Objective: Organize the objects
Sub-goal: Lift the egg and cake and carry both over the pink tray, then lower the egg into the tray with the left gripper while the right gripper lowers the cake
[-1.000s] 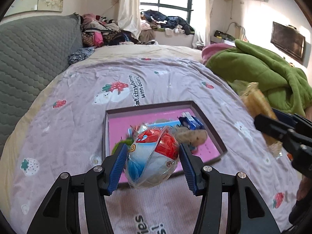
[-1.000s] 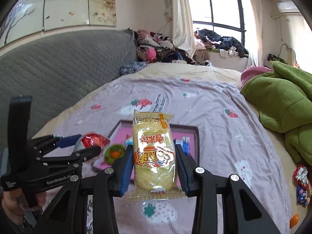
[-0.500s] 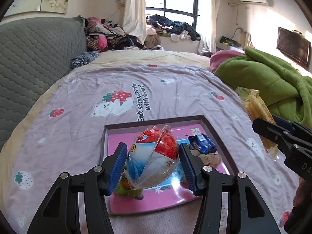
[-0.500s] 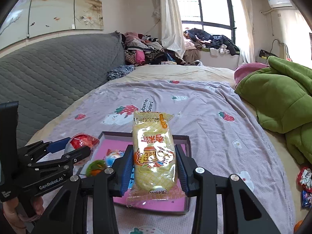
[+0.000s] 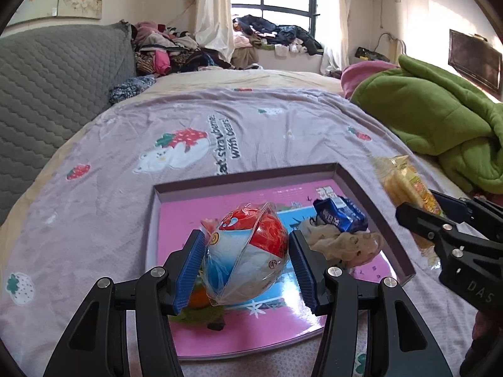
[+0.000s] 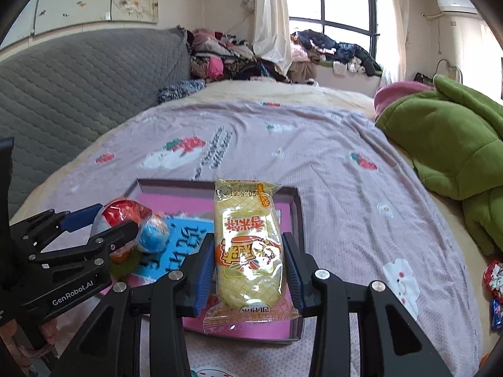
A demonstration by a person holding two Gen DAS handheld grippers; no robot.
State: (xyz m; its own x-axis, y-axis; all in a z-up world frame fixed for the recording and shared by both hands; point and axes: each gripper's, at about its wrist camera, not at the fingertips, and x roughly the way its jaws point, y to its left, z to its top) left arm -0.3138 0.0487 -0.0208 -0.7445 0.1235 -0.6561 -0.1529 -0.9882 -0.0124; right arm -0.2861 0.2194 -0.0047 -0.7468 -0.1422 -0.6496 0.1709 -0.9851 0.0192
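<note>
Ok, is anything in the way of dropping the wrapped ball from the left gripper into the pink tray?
Partly. The left gripper holds the wrapped ball over the pink tray, whose near-left corner already holds an orange-and-green toy. A blue packet and beige bundle sit right; the far-left floor looks free.

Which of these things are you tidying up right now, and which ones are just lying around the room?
Part of the tidying:
- red, white and blue ball, held in the left gripper
- yellow snack pack, held in the right gripper
- pink tray
- blue wrapper in the tray

Just lying about:
- green blanket
- clothes pile
- grey headboard
</note>
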